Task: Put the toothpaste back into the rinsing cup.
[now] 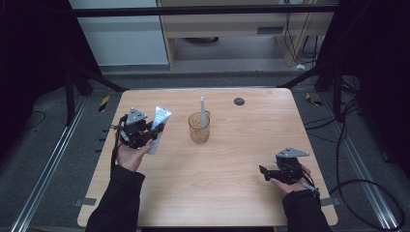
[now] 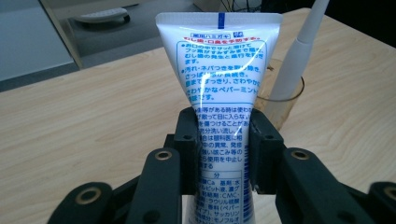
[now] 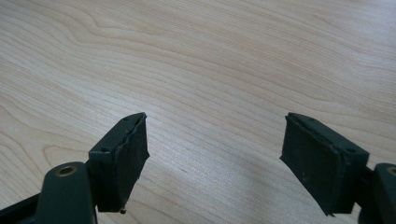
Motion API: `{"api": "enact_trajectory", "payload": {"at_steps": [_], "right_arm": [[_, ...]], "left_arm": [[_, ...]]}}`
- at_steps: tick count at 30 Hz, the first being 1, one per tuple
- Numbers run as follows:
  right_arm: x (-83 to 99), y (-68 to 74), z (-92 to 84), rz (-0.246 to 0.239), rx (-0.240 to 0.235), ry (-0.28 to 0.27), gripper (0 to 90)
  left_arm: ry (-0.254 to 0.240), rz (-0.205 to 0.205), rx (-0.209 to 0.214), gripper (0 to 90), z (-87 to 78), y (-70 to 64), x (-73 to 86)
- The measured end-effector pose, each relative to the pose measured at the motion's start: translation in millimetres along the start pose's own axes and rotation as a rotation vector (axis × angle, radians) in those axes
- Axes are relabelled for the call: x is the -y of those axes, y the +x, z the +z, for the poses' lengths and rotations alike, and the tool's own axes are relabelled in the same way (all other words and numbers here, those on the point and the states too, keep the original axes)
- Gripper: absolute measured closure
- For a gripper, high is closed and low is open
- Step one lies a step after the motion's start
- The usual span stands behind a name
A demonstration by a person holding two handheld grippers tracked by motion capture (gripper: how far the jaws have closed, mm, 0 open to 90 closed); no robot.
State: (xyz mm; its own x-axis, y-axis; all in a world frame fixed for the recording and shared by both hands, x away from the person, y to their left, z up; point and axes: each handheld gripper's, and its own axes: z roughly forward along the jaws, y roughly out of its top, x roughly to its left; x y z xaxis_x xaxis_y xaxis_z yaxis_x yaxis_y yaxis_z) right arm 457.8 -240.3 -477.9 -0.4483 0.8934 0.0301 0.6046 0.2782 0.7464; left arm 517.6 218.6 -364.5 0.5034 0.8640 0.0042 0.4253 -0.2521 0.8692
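White plastic toothpaste tube (image 2: 219, 93) pinched mid-body in left tongs (image 2: 223, 144), lifted above left bench (image 1: 232, 193), near glass cup (image 1: 199, 128). Light, soft, glossy-slick; grip flat faces, moderate squeeze. Right tongs (image 3: 215, 154) spread, empty.

The counter (image 1: 232, 193) is a pale wood-grain top, roughly square, with rounded corners and a thin dark edge, seen from above in the high view; its grain runs across from side to side; a clear amber-tinted cup (image 1: 199, 127) stands upright on it a little behind the middle, with a white toothbrush (image 1: 203, 110) standing in it and leaning against the rim; a small dark round spot (image 1: 239, 101) sits near the far edge, right of the cup and well apart from it; two grey tabs (image 1: 85, 201) stick out from the near corners
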Motion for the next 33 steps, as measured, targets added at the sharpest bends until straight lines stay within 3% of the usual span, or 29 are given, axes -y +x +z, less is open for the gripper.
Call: {"api": "enact_trajectory", "payload": {"at_steps": [16, 24, 33], "right_arm": [[0.0, -0.3, 0.3, -0.002, 0.002, -0.006, 22.3], [-0.1, 0.4, 0.8, 0.004, -0.004, -0.005, 22.4], [0.3, -0.4, 1.9, -0.003, -0.006, -0.007, 22.4]], "left_arm": [[-0.113, -0.017, 0.015, 68.9, 22.0, -12.9, -20.5], [-0.179, -0.038, 0.0, 68.9, 33.3, -14.8, -32.9], [-0.219, -0.054, 0.012, 68.9, 53.1, -20.6, -43.9]]}}
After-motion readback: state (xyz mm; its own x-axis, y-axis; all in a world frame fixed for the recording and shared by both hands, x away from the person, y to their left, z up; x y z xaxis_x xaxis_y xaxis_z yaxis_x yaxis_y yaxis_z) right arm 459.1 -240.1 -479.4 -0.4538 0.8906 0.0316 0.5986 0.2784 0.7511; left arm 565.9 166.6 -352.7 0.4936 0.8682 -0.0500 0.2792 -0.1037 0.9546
